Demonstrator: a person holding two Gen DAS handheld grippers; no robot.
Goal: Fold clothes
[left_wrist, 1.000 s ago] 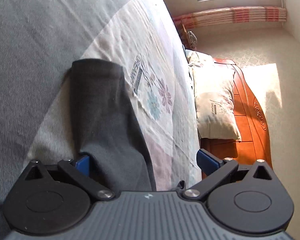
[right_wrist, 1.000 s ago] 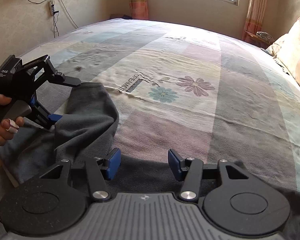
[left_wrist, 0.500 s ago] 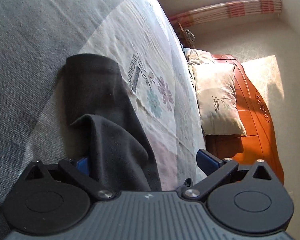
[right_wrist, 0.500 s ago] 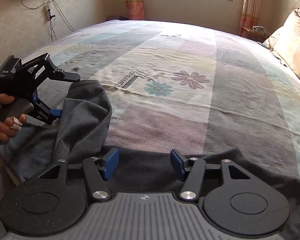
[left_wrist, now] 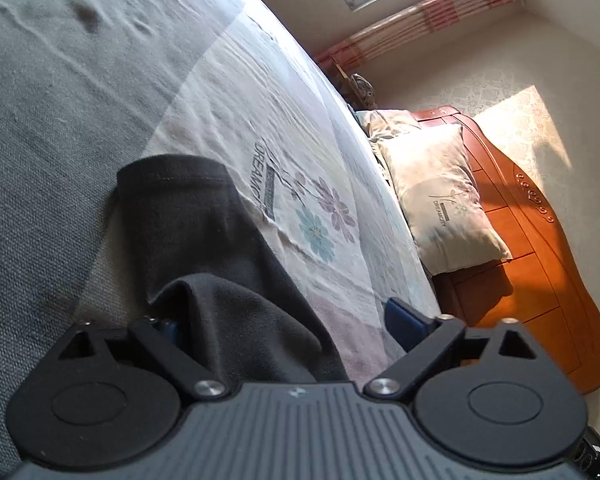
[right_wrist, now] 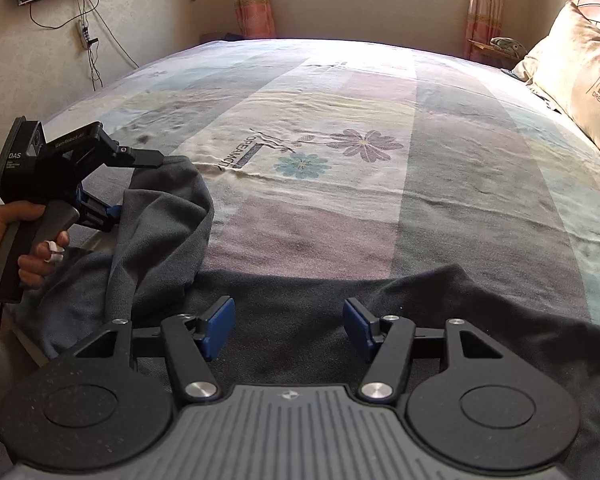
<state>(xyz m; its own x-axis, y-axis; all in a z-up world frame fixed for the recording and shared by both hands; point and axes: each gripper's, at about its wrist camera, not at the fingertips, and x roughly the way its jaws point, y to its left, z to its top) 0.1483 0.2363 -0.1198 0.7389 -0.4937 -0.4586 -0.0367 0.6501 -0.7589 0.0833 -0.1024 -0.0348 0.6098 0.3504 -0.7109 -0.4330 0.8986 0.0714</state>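
Two tongs, both yours, both w/ jaws apart. Your left tongs (right_wrist: pixel 134 184) sit at the left edge of the bed (right_wrist: pixel 480 184), the left hand (right_wrist: pixel 18 240) wrapped round the grip. Jaws have just been closing; a raised fold of the dark grey garment (right_wrist: pixel 164 236) runs between them. In the left wrist view that fold lies against the left-side pad, the right-side pad (left_wrist: pixel 404 320) stands clear of it, so no clamp yet. Your right tongs (right_wrist: pixel 288 326) hover low over the garment's near part, jaws just been opening, nothing between the pads, cloth only beneath. Garment is spread along the near edge of the bed, one end bunched up twd the left tongs, reaching close to the printed flowers (right_wrist: pixel 336 152) on the bedsheet. Pillow (right_wrist: pixel 580 76) at far right, well apart from the garment.
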